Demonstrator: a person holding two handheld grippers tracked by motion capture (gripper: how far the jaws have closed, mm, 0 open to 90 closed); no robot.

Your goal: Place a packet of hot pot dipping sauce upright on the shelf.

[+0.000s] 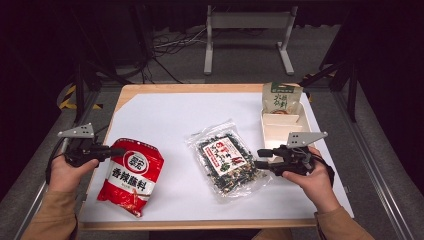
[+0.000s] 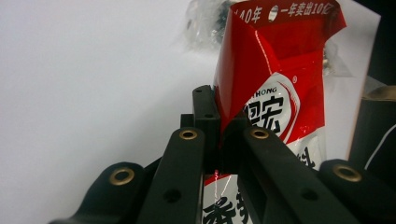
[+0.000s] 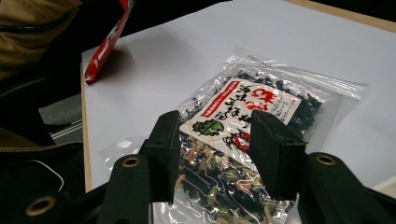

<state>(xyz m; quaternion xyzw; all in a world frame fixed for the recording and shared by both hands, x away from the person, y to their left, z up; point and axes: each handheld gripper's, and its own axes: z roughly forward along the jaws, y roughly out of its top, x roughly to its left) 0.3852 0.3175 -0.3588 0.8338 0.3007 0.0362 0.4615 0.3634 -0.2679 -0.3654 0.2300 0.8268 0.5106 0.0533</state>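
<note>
Left hand-held gripper [image 1: 119,151] clenched on red bag [image 1: 131,176] edge at table [image 1: 165,115] left. Right gripper view: right hand-held gripper [image 3: 215,154] jaws released over clear seaweed bag [image 3: 243,140]. High view adds green pouch [image 1: 281,97] in tray [image 1: 280,125].

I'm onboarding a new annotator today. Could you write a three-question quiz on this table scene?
1. True or false: the left gripper is shut on the red packet.
2. Which bag lies under the right gripper? A) clear seaweed bag B) green pouch C) red packet
3. Where does the green pouch stand?

Key: 1 true. 2 A; its jaws stand apart over it, not pressing. 3 In the white tray, at the table's far right.
</note>
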